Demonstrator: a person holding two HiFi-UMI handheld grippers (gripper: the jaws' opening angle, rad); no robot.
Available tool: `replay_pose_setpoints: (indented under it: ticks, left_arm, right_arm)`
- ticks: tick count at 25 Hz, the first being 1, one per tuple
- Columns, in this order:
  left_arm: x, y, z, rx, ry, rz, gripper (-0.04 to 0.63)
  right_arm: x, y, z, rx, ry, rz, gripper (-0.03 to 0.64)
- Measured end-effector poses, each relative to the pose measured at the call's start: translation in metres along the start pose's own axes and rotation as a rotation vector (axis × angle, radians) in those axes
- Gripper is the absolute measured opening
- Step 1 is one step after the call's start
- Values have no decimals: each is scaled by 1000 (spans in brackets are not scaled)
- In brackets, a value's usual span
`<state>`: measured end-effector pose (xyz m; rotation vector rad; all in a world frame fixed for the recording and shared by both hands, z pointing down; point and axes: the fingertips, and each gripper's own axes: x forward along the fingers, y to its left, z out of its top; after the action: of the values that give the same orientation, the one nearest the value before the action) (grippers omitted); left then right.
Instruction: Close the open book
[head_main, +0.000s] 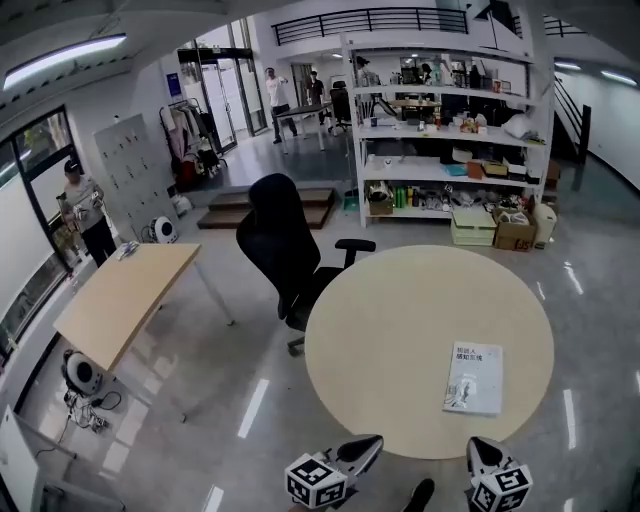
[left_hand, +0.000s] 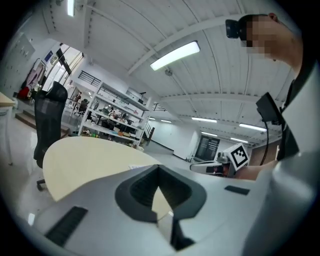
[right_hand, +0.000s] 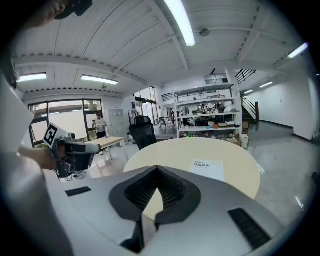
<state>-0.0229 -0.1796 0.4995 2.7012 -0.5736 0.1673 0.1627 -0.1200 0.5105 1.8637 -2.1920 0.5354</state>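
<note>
There was one book (head_main: 474, 378), one round surface (head_main: 400, 320), one rectangular surface (head_main: 125, 295), one black chair (head_main: 280, 245) and two tools: left tool (head_main: 371, 443), right tool (head_main: 476, 446).

head view: I am looking steeply down from well above the round table (head_main: 400, 320) | left gripper view: is facing low across it from the near edge | right gripper view: likewise, is facing the shelves (right_hand: 207, 117) | shared: all are showing the table, head and right views also the book (head_main: 474, 378)
</note>
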Motion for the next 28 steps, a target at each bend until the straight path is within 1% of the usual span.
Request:
replay_pose_setpoints:
  ticks: [2,4,5,7,10,14,16,19,22,24,28]
  left_arm:
    - [-30,-9,-13,-33,4,-17,-14]
    - [-56,-31,-12,-78,-20,-45,-14]
    - [-68,-44,-10,-83,-34,-60,-14]
    - [-89,-67,-8,-55,-48,-78,-14]
    - [-119,-95,-8,-6,-65,-81,-14]
    - [-158,-149,-17,20,-117,-82,-14]
    - [-180,-183,-29,29,-127,-78,-14]
    - [-205,-234,-55,50,-119,-56,-14]
    - [-228,-275,-79,26,-103,-21,-14]
    - [-248,-303,-84,16,-89,-21,-14]
    - [-292,-350,-87,64,-72,-27,-14]
  right_arm:
    - [-24,31,-10,16,5,9,-2]
    - [-53,53,-6,16,1,15,-2]
    - [-69,61,-1,7,-10,15,-2]
    - [-100,75,6,-9,-58,11,-2]
    - [-139,96,8,-21,-127,13,-2]
    - [-193,121,-9,-52,-165,44,-2]
    - [-229,135,-25,-38,-188,63,-2]
    - [-287,145,-54,-34,-207,65,-2]
    - [-336,149,-88,-19,-190,51,-2]
    - [-366,159,-101,10,-181,50,-2]
    - [-422,184,-109,27,-203,36,-2]
